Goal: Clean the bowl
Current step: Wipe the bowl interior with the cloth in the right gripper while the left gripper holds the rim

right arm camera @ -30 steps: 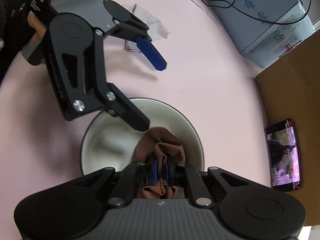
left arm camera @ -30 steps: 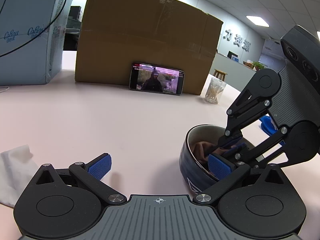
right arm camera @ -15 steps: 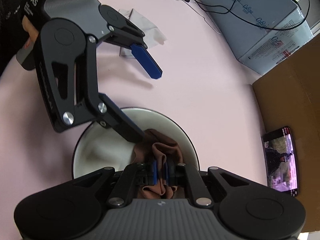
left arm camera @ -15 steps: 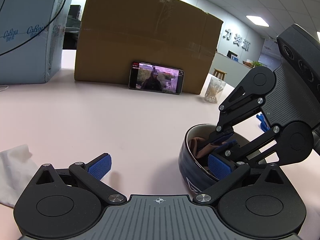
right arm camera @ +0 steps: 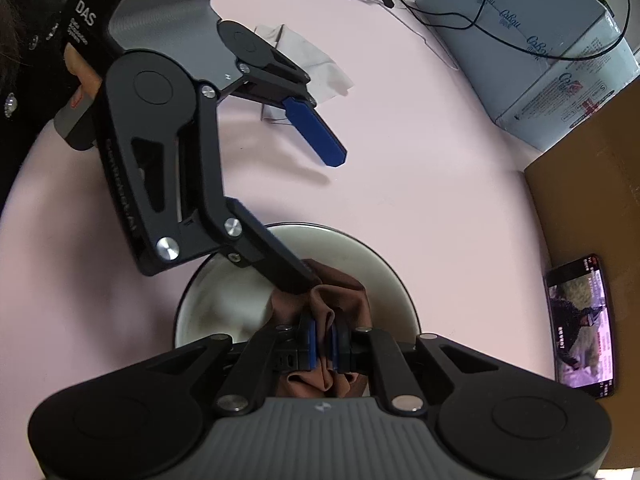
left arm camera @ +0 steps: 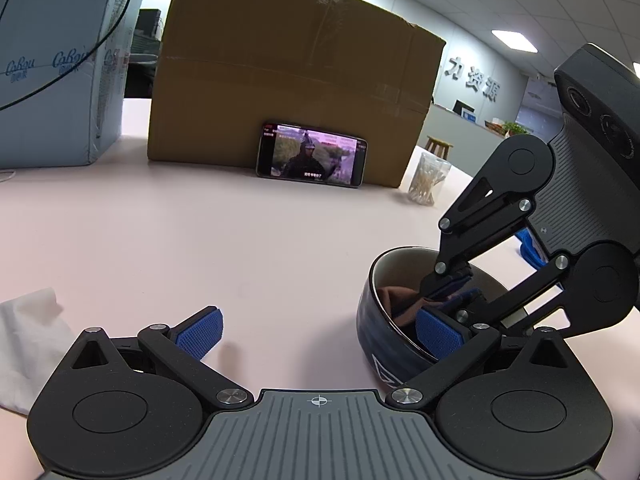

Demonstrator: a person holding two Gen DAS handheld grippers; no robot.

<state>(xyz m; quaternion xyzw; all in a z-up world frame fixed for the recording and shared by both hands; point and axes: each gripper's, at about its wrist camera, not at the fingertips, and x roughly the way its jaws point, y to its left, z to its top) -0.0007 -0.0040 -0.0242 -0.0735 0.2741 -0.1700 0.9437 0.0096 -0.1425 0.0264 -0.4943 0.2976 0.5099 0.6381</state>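
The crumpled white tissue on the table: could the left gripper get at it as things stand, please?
Probably yes: the left gripper is open, the tissue lies uncovered beside its left finger, but its right finger is inside the bowl.

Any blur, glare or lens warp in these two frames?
Left wrist view: sharp, ceiling lights blown out, cardboard box edges bowed by the fisheye. Right wrist view: also sharp, soft tool shadow on the table, phone stretched at the edge.

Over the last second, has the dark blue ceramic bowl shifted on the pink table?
No. In the left wrist view the dark blue ceramic bowl sits at the same spot relative to the propped black phone as before.
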